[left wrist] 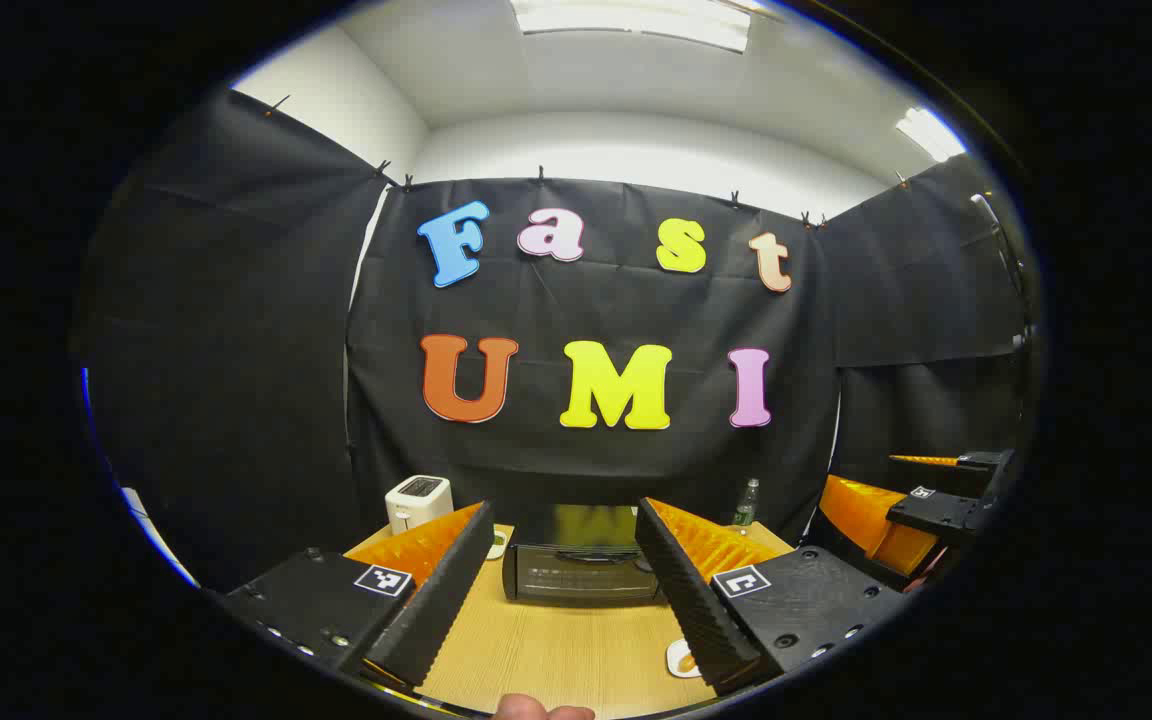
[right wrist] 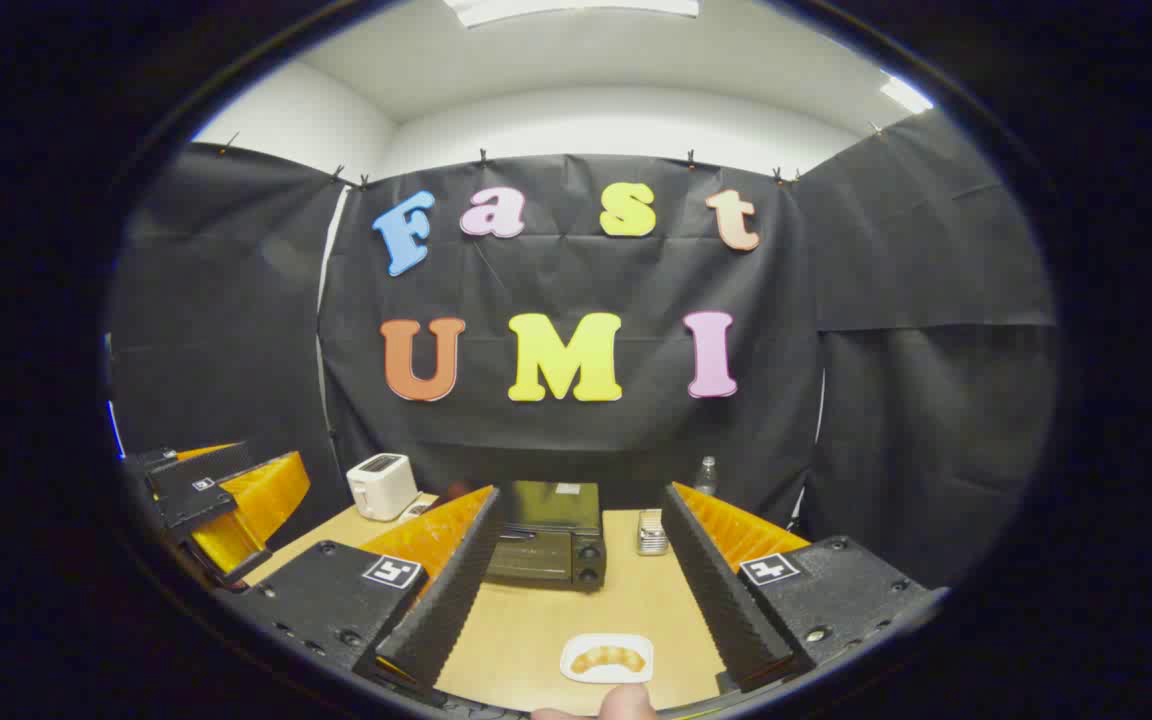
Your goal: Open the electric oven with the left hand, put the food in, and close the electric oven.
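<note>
**A:** Looking along the left gripper (left wrist: 561,585) in the left gripper view, what do you see?

**B:** Its fingers are spread wide and grasp nothing. Between them, at about 12 o'clock from the tips, the electric oven (left wrist: 581,570) sits on the wooden table (left wrist: 556,650) with its door closed. A white toaster (left wrist: 418,500) stands at 10 o'clock from the oven, and a bottle (left wrist: 747,502) at 2 o'clock, against the black cloth wall.

**A:** And the food?

**B:** In the right gripper view a croissant (right wrist: 608,658) lies on a small white plate (right wrist: 576,668), near the table's front edge, at 6 o'clock from the oven (right wrist: 548,545) and well apart from it. In the left gripper view the plate's edge peeks out beside the right-hand finger, at about 5 o'clock.

**A:** The right gripper (right wrist: 576,590)?

**B:** Released too, jaws wide, with the plate lying low between the fingers and touching neither. A small metal rack-like object (right wrist: 650,532) stands just beside the oven at 3 o'clock; I cannot tell what it is.

**A:** Can each gripper see the other?

**B:** Yes. The right gripper shows at 3 o'clock in the left gripper view, the left gripper at 9 o'clock in the right gripper view. A fingertip (right wrist: 626,702) pokes in at 6 o'clock.
</note>
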`<control>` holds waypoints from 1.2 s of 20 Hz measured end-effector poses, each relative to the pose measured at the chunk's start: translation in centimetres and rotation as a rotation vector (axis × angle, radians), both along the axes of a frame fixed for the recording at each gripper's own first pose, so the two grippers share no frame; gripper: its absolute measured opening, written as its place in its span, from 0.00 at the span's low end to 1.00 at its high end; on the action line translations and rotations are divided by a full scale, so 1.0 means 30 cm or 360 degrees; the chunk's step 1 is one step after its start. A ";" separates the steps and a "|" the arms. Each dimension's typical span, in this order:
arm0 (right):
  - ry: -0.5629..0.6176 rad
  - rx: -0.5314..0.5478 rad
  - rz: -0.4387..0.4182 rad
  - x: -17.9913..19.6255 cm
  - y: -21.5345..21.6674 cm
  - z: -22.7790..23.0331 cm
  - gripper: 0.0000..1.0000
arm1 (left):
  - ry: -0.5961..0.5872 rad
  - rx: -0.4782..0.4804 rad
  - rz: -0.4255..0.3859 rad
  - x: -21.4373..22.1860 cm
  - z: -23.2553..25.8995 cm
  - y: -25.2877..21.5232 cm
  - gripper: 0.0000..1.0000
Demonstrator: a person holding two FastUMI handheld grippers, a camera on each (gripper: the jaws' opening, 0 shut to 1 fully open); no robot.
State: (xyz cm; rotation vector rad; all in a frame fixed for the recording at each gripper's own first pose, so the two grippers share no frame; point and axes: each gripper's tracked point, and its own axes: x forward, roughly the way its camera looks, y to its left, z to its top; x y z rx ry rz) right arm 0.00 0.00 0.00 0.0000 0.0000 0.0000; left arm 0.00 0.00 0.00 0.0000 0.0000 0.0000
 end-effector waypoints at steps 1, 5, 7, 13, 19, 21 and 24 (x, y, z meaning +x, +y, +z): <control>0.0003 0.0004 -0.0007 0.000 -0.013 0.000 0.97 | -0.0008 -0.0003 -0.0006 0.002 0.002 -0.011 0.94; 0.0009 0.0023 -0.0039 0.001 -0.048 0.000 0.97 | -0.0028 -0.0031 -0.0011 0.011 0.004 -0.031 0.93; 0.0007 0.0023 -0.0055 0.002 -0.065 0.000 0.97 | -0.0055 0.0002 -0.0011 0.011 0.011 -0.037 0.94; 0.0017 0.0016 -0.0084 0.021 -0.086 -0.010 0.97 | -0.0034 0.0016 -0.0037 0.029 -0.008 -0.056 0.93; 0.0003 0.0016 -0.0062 0.039 -0.073 -0.004 0.97 | -0.0029 0.0017 -0.0031 0.041 -0.015 -0.058 0.93; 0.0004 0.0009 -0.0051 0.042 -0.066 -0.008 0.97 | -0.0024 0.0017 -0.0038 0.048 -0.018 -0.060 0.93; -0.0006 0.0000 -0.0040 0.051 -0.062 -0.002 0.97 | -0.0022 0.0021 -0.0035 0.058 -0.022 -0.058 0.94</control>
